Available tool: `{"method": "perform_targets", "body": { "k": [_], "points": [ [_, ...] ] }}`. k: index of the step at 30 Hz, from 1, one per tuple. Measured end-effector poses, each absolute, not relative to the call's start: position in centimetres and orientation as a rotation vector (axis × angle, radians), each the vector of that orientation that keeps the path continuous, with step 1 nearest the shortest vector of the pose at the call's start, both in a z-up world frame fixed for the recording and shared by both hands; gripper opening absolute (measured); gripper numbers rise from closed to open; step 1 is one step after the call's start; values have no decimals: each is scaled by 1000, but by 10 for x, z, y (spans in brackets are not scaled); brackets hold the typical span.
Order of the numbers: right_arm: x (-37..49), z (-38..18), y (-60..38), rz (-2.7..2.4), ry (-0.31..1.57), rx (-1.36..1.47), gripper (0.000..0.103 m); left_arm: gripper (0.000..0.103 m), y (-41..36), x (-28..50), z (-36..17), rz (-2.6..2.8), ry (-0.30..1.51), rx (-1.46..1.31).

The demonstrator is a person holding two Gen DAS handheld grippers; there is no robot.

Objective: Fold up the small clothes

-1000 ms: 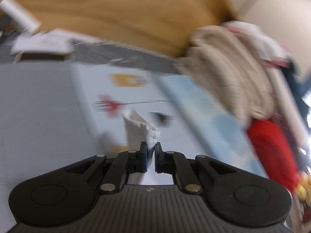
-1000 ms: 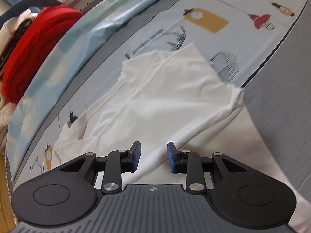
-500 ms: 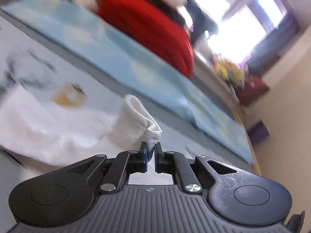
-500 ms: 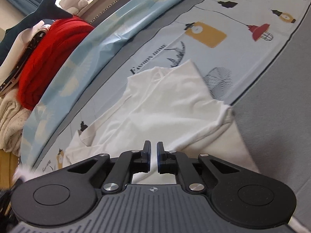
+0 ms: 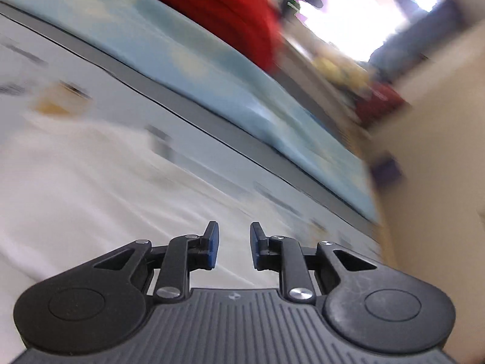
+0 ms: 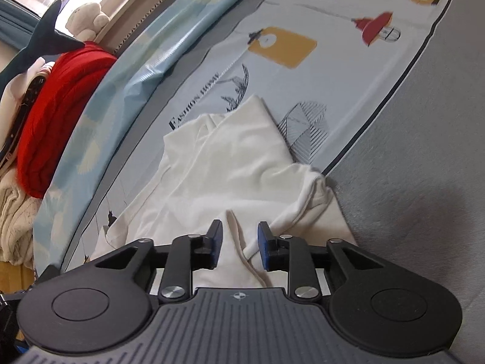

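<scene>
Opening over the white garment (image 6: 230, 163), both the left gripper (image 5: 231, 247) and right gripper (image 6: 239, 247) are being released; the loose fold is being left free to slump.

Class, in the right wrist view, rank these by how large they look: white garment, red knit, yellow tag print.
1. white garment
2. red knit, farther off, so only apparent
3. yellow tag print

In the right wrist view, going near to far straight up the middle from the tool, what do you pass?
Right tool, its jaws opening over a loose fold → white garment → "Fashion Home" lettering on the printed sheet → grey band → light blue quilt.
</scene>
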State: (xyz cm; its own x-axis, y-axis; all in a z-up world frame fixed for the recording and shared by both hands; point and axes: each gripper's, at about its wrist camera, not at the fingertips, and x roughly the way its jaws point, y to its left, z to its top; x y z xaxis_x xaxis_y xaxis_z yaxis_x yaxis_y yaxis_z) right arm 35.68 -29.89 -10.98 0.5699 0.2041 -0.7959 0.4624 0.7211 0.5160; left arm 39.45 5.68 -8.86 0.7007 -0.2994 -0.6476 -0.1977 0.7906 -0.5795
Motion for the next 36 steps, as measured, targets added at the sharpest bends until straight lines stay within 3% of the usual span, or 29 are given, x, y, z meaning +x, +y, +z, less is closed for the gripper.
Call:
{"method": "perform_targets", "body": {
  "k": [10,13,14,20,25,30,32,36],
  "points": [
    [377,-148,-258,-144,1120,630,35,23,170,389,-73,258,766,-718],
    [376,-137,-247,-103,1139,539,9,23,181,383,-71,301,770,-722],
    [375,-127,-242,-73,1124,517,6,23,185,383,-70,298,773,-725],
    [364,-71,-237,49,897,414,4,23,196,383,-77,307,796,-709],
    [372,-56,-269,-182,700,319,5,23,196,386,-83,304,830,-679],
    [386,-89,-292,-257,843,330,11,23,195,391,-99,283,887,-667],
    [383,-89,-292,-274,824,330,22,23,190,394,-107,253,920,-658],
    [376,-82,-294,-294,756,372,22,23,179,396,-128,176,992,-669]
  ]
}}
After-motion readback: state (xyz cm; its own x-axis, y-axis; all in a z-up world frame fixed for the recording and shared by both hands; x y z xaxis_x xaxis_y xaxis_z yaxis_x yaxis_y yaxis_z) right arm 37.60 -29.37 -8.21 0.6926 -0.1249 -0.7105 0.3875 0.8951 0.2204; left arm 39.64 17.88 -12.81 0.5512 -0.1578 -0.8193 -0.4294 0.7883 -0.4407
